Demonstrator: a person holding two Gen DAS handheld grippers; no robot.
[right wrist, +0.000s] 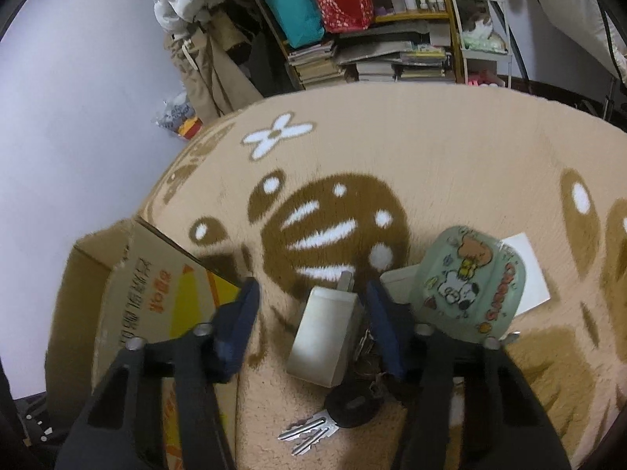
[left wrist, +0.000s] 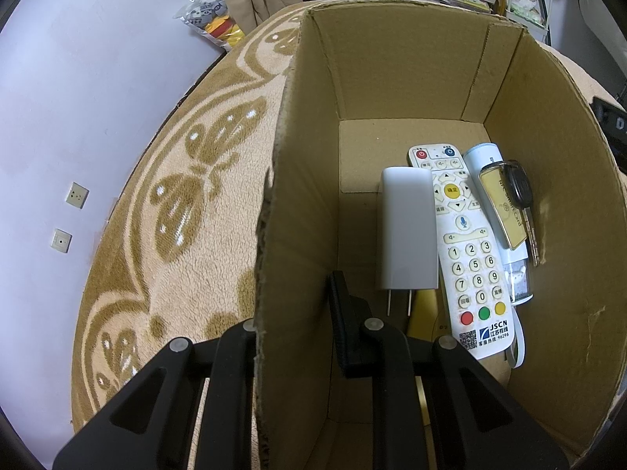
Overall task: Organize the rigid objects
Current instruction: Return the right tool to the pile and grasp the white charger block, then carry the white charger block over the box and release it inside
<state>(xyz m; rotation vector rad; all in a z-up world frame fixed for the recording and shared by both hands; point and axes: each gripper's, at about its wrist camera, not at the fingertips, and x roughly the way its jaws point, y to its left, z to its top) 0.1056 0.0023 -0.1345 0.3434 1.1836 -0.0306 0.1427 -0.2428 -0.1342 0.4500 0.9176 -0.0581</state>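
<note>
My left gripper (left wrist: 301,305) is shut on the near left wall of an open cardboard box (left wrist: 298,180), one finger inside and one outside. Inside the box lie a white charger plug (left wrist: 407,231), a white remote control (left wrist: 466,243), a pale blue tube (left wrist: 505,235) and a car key with a yellow card tag (left wrist: 513,196). My right gripper (right wrist: 311,293) is open, its fingers on either side of a white charger plug (right wrist: 325,337) lying on the blanket. A bunch of keys (right wrist: 333,415) lies just below that plug.
A pale green cartoon tin (right wrist: 466,282) sits right of my right gripper, on a white card (right wrist: 529,270). The box's outer side (right wrist: 129,293) shows at left in the right wrist view. A brown patterned blanket (right wrist: 431,164) covers the surface. Bookshelves and clutter stand behind.
</note>
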